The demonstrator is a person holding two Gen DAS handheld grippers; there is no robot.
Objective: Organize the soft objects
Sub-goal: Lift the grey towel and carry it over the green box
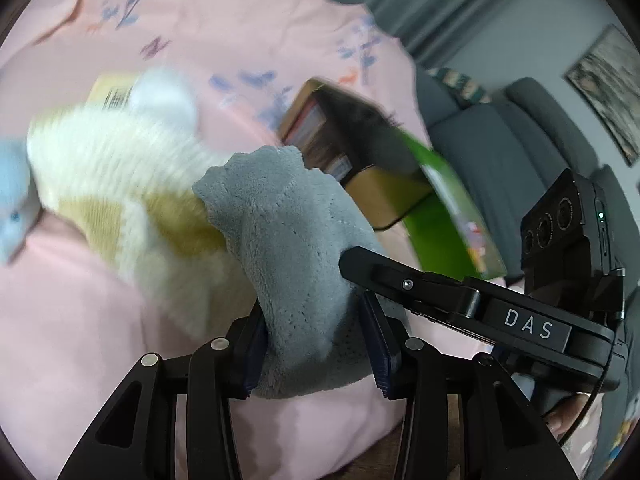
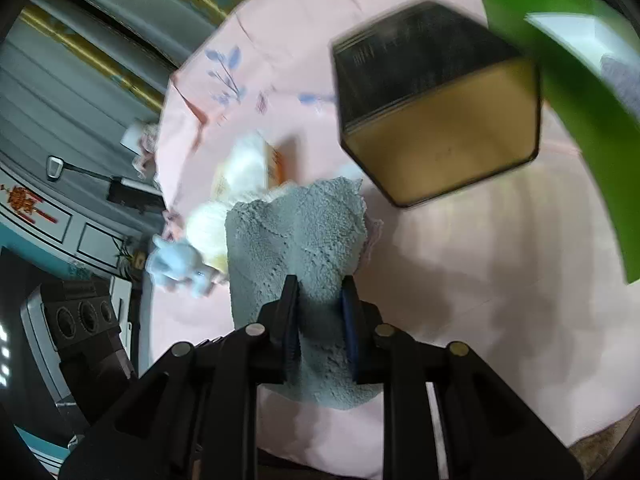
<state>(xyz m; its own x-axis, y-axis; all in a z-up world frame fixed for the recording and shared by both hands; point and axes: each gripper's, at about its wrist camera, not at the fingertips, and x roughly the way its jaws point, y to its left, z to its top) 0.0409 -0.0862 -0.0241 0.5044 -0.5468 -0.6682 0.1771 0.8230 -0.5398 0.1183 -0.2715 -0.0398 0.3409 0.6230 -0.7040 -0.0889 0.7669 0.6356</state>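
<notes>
Left gripper [image 1: 316, 350]: we clamp the grey cloth [image 1: 288, 240] between the jaws
Right gripper [image 2: 320, 324]: we pinch the same cloth

Both wrist views — close, looking down — share the pink bedspread [image 1: 80, 320].

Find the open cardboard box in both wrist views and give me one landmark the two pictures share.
Left wrist view: the cardboard box sits right of centre, beyond the grey cloth clamped in the left gripper.
Right wrist view: the box fills the upper right, beyond the same cloth held by the right gripper.
Shared landmark: the green lid at the box's right side.
</notes>
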